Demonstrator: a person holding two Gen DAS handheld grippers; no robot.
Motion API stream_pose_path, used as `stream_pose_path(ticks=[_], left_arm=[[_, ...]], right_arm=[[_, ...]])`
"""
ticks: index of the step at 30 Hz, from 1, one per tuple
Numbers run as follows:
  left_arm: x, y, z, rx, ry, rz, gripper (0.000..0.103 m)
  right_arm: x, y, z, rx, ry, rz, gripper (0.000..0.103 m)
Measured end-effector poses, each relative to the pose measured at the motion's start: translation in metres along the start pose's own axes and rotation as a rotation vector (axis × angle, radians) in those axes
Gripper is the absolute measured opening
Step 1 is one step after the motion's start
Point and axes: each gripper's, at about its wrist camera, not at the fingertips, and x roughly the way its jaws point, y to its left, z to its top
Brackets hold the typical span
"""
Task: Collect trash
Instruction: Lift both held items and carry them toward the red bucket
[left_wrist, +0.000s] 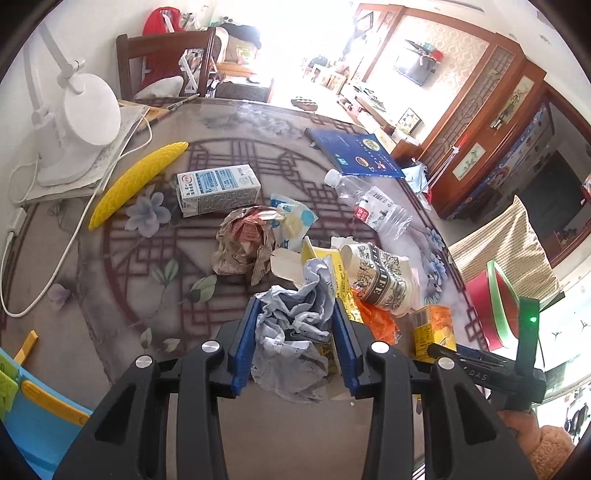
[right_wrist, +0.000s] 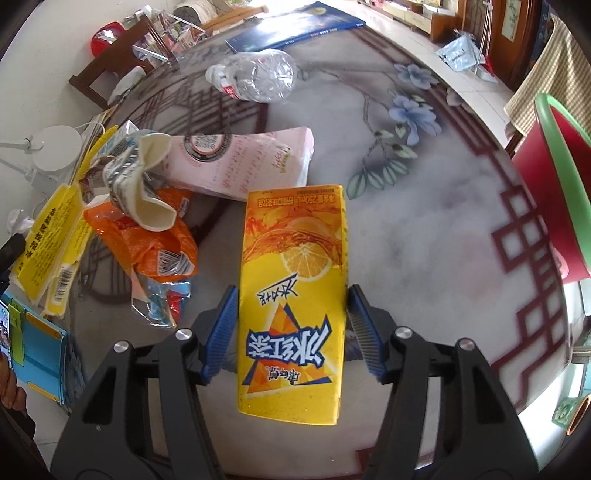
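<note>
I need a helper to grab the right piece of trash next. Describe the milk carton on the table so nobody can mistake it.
Start at the white desk lamp at the table's far left edge. Just right of it a yellow ridged banana-shaped plastic piece lies slantwise, and right of that lies the white rectangular milk carton with blue print, on its side. Unlike the crumpled brown paper wrapper just in front, it is boxy and uncrushed.

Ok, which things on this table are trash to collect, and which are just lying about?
Trash:
crumpled grey paper in the left tool
yellow iced-tea carton between the right tool's pads
crushed clear plastic bottle
orange plastic wrapper
white-and-blue milk carton

Lying about:
white desk lamp
blue book
</note>
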Motion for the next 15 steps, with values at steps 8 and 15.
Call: stream_pose_path(ticks=[8, 15], left_arm=[[0.025, 0.008, -0.017, -0.017, 0.074, 0.035, 0.042], [0.023, 0.021, -0.022, -0.056, 0.076, 0.057, 0.026]], right_arm=[[-0.004, -0.001, -0.001, 0.001, -0.005, 0.004, 0.058], [-0.008, -0.001, -0.001, 0.001, -0.016, 0.011, 0.058]])
